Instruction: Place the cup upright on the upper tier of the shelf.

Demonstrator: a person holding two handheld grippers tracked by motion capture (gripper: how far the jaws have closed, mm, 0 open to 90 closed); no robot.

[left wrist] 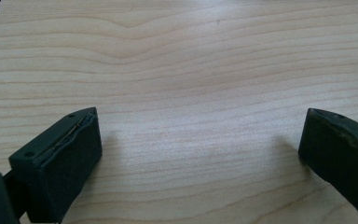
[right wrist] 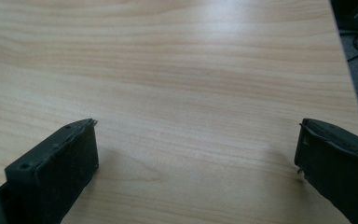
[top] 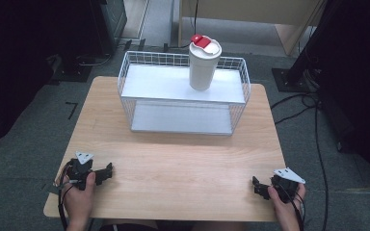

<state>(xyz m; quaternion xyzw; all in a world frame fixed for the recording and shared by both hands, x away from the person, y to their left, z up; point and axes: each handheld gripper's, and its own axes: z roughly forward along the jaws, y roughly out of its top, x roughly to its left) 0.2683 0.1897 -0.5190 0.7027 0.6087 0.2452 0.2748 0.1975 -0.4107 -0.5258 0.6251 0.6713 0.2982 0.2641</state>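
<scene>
Two grippers are resting at the near corners of the table (top: pixel 183 168), the left gripper (top: pixel 107 172) and right gripper (top: pixel 256 185) both gaping wide and empty. Well ahead of the jaws, roughly midway between them, a white tumbler (top: pixel 203 65) is standing upright atop a wire rack (top: pixel 130 77).

Your tall white plastic tumbler (top: pixel 203 67), capped with a white lid that carries a red flip tab, stands upright on the top shelf of the white wire rack (top: pixel 182 90) at the table's far side, toward the shelf's right half.
</scene>
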